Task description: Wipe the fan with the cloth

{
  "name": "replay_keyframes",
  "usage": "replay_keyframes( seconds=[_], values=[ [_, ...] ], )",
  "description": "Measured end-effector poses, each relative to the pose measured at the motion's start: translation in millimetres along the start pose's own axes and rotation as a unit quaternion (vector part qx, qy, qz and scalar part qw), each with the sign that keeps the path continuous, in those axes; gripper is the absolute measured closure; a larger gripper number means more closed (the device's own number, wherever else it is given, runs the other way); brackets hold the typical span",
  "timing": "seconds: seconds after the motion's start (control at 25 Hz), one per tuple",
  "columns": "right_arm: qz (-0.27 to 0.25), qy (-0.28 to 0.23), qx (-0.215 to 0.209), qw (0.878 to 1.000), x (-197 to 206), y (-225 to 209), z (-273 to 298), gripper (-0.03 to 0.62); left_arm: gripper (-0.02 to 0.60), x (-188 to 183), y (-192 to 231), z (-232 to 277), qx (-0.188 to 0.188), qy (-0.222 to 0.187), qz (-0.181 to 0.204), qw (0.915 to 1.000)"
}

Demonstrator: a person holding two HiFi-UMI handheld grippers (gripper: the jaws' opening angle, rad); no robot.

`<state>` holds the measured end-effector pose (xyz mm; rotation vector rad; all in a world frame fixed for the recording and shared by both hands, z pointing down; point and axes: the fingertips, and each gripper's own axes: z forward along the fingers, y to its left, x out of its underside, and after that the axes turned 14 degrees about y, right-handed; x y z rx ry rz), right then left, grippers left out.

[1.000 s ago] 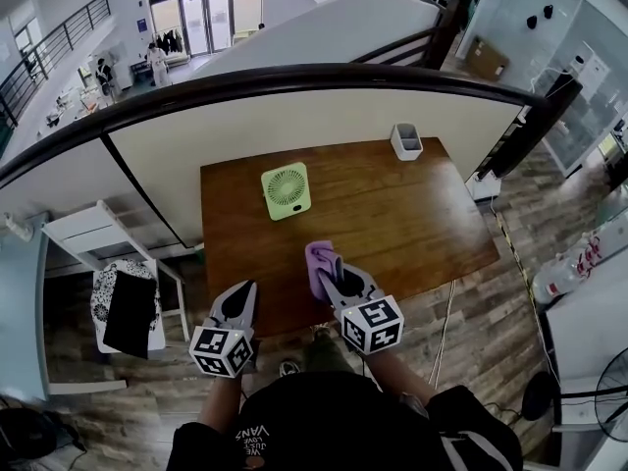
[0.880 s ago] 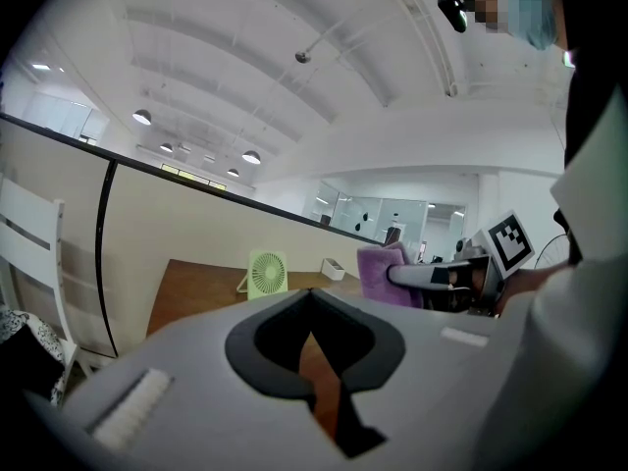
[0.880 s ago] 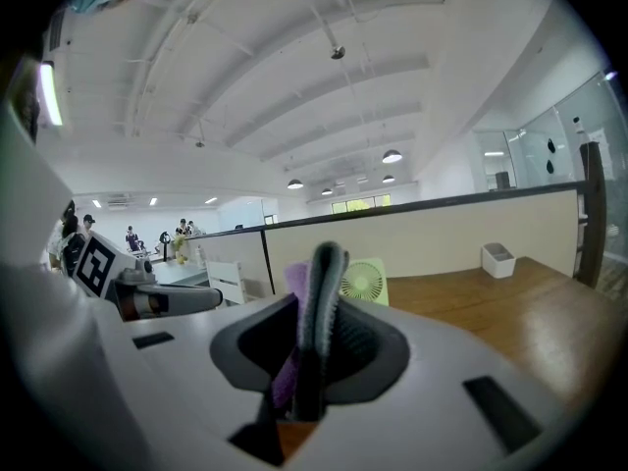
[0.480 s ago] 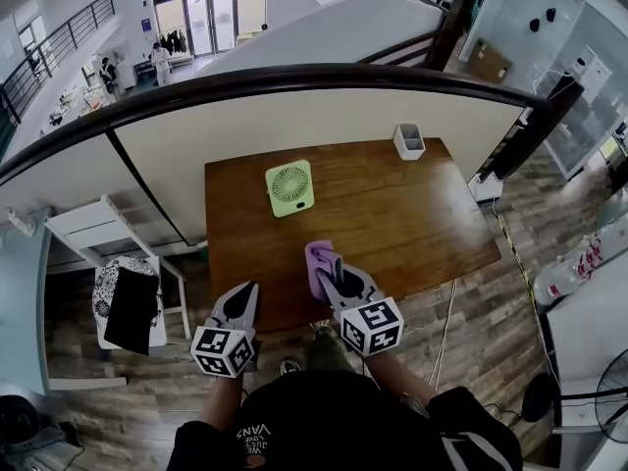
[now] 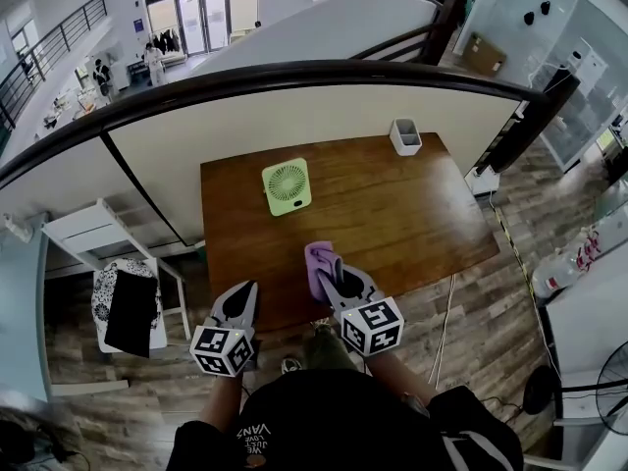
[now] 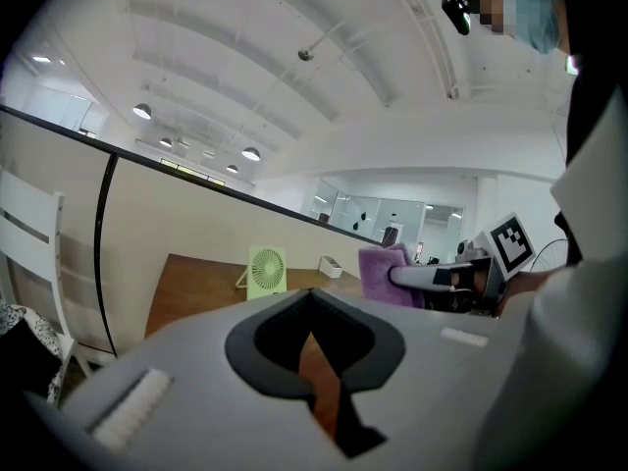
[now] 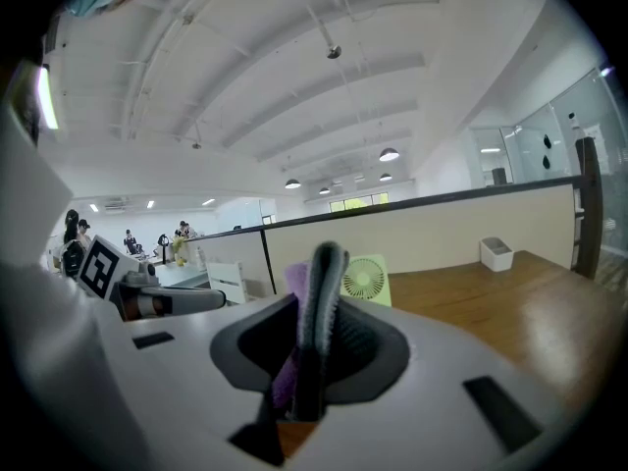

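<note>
A small light-green fan stands upright on the brown wooden table, toward its far left. It also shows in the left gripper view as the fan and in the right gripper view as the fan. My right gripper is shut on a purple cloth above the table's near edge; the cloth is pinched between its jaws. My left gripper is shut and empty, off the table's near-left edge. Both grippers are well short of the fan.
A white rectangular holder stands at the table's far right. A curved dark railing and a low cream wall run behind the table. Left of the table is a white chair and a stool with dark cloth.
</note>
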<state>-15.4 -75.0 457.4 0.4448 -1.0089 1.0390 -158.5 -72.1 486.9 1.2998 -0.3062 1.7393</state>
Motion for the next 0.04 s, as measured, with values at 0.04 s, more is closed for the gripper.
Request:
replay_keyframes(
  seconds=[0.04],
  values=[
    [0.001, 0.0, 0.0, 1.0, -0.7, -0.5, 0.2, 0.511, 0.571, -1.2, 0.2, 0.7, 0.001, 0.0, 0.001, 1.0]
  ],
)
